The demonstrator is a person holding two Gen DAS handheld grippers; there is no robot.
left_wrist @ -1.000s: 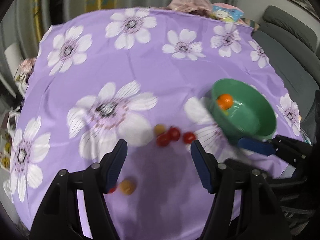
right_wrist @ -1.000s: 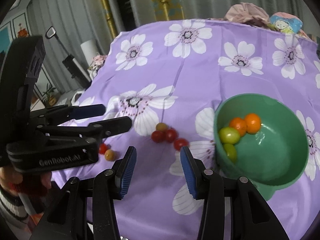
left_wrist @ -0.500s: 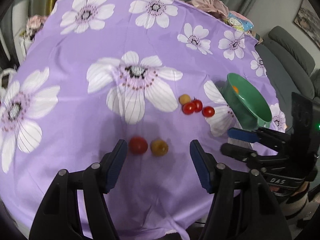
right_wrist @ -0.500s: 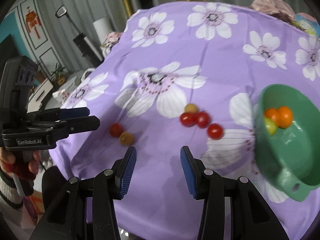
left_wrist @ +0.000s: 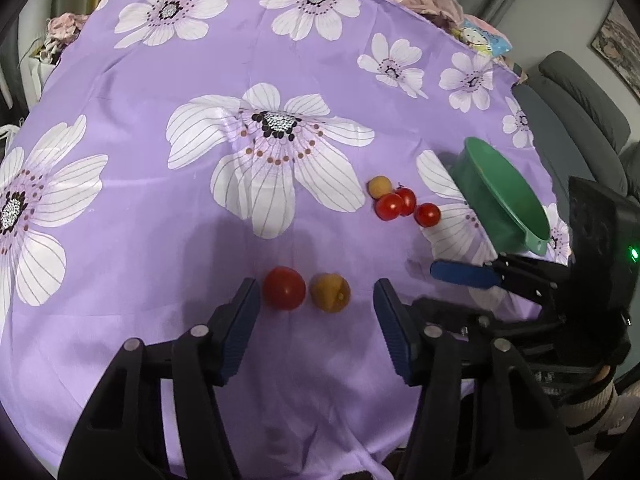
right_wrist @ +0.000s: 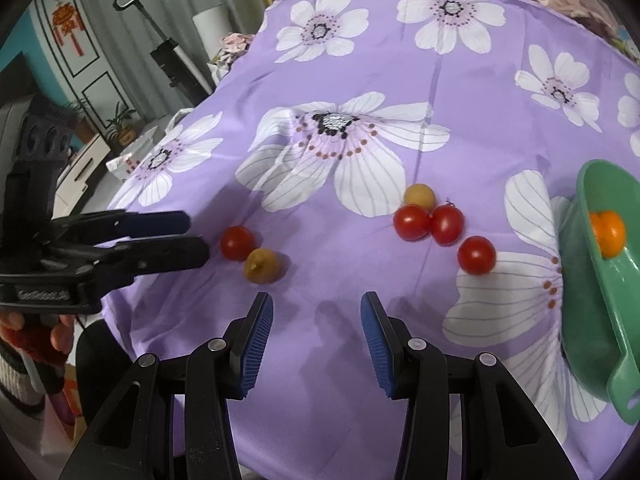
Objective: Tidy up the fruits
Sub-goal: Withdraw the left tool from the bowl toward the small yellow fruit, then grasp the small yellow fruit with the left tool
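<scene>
My left gripper point(left_wrist: 316, 312) is open, its blue pads either side of a red tomato point(left_wrist: 284, 288) and a yellow tomato point(left_wrist: 331, 293) on the purple flowered cloth point(left_wrist: 160, 200). The same pair shows in the right wrist view, red point(right_wrist: 237, 242) and yellow point(right_wrist: 262, 266), just off the left gripper's fingertips point(right_wrist: 188, 252). My right gripper point(right_wrist: 317, 322) is open and empty above the cloth. A cluster of one yellow point(right_wrist: 419, 197) and three red tomatoes point(right_wrist: 412, 222) lies beyond it. The green bowl point(right_wrist: 588, 280) at the right holds an orange fruit point(right_wrist: 607, 233).
The table's near edge drops off just behind both grippers. A grey sofa point(left_wrist: 580, 120) stands right of the table. Bundled cloth and a packet point(left_wrist: 480, 38) sit at the far edge. A white cabinet point(right_wrist: 80, 172) and plants stand left of the table.
My left gripper has swung left and come down around the red and yellow tomato pair. My right gripper has shifted left, so the bowl now sits at its view's right edge.
</scene>
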